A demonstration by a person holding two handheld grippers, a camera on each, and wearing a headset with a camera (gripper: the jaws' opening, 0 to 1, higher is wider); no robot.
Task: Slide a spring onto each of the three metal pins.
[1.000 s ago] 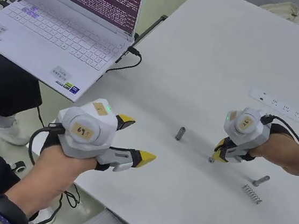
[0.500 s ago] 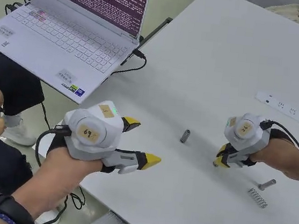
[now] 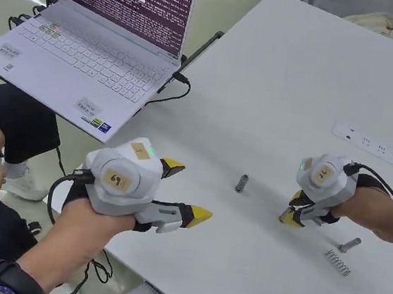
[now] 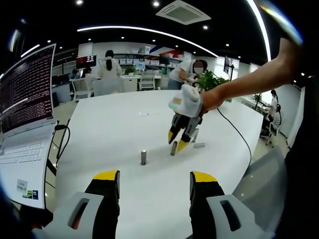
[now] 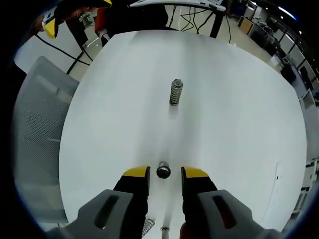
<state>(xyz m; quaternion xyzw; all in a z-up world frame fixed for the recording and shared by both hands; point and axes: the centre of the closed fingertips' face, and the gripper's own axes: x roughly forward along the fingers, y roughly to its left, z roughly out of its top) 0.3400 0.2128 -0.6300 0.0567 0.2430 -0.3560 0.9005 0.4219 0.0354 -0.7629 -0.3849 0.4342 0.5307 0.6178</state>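
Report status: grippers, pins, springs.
Left gripper open, hovering empty. Right gripper open, jaws straddling upright short grey metal pin. Spring-fitted pin stands ahead; loose silver coil spring, lying pin aside.

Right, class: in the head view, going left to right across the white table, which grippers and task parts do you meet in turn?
Left gripper → upright spring → right gripper. Further right, the lying pin and loose spring overlap, so they are left unordered.
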